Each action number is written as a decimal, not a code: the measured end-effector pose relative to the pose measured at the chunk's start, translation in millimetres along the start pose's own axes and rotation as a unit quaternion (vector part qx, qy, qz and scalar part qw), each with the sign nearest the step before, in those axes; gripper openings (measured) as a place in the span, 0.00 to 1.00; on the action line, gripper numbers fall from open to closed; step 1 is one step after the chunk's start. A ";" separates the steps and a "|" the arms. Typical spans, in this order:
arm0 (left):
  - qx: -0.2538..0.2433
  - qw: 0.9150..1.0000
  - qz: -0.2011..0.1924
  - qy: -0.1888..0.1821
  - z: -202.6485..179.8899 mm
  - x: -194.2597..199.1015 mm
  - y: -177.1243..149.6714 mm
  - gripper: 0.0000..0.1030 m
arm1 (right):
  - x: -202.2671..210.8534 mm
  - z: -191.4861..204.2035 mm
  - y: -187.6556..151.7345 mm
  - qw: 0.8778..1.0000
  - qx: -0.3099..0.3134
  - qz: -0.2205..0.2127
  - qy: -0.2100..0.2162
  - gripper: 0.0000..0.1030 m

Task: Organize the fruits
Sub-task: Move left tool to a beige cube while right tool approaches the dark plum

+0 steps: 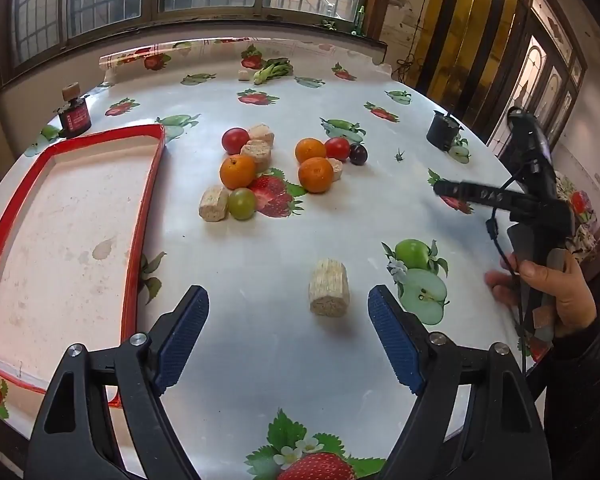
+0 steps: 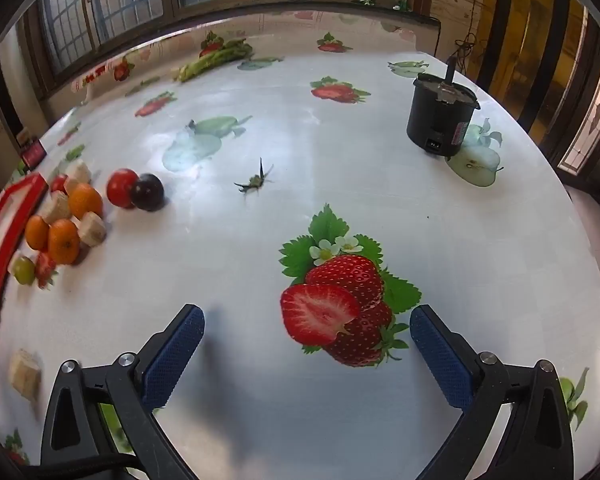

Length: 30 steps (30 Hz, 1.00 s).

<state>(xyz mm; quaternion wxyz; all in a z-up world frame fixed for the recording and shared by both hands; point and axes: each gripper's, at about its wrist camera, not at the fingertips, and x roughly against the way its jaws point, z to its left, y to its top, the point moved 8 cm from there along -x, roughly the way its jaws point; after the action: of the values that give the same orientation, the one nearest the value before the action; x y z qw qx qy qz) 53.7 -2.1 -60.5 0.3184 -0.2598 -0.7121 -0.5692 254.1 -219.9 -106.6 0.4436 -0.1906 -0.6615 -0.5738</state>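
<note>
In the left wrist view, three oranges (image 1: 238, 171), two red tomatoes (image 1: 235, 140), a dark plum (image 1: 358, 154) and a green fruit (image 1: 242, 203) lie clustered mid-table among several beige cylinder chunks (image 1: 258, 154). A red-rimmed tray (image 1: 148, 208) sits to their left with nothing in it. My left gripper (image 1: 288, 300) is open. One beige chunk (image 1: 329, 293) lies on the table in its gap, untouched. My right gripper (image 2: 307, 320) hangs open over a printed strawberry, holding nothing. The same cluster, with its plum (image 2: 148, 192), lies far to its left.
A black pot (image 2: 442, 118) stands at the right rear of the round table. A corked dark bottle (image 1: 74, 114) stands behind the tray. Green vegetables (image 1: 272, 70) lie at the far edge and a small green stem (image 2: 256, 180) mid-table. A hand (image 1: 556, 292) holds the right gripper's handle.
</note>
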 end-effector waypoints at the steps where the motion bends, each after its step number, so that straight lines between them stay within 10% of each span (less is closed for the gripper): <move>1: -0.001 1.000 0.002 -0.002 -2.5 -0.9 -0.7 0.80 | 10.9 2.1 1.9 0.999 -0.030 -0.021 0.029 1.00; 7: -0.012 1.000 0.010 -0.010 -9.1 -3.0 -5.3 0.80 | 54.1 35.6 8.4 0.964 -0.123 -0.032 0.235 1.00; 17: -0.032 0.999 -0.014 0.021 -4.7 15.7 -2.6 0.80 | 84.9 86.6 12.6 0.988 0.046 -0.033 0.142 1.00; 30: -0.063 0.991 -0.034 0.112 7.9 32.6 9.6 0.80 | 102.7 105.5 0.9 0.975 0.156 -0.059 0.147 1.00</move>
<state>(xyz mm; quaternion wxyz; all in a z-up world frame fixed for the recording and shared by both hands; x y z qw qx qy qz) 37.9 7.9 -31.1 0.3595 -0.1899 -0.6430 -0.6491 161.1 -148.0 -17.8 0.5257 0.0068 -0.6805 -0.5105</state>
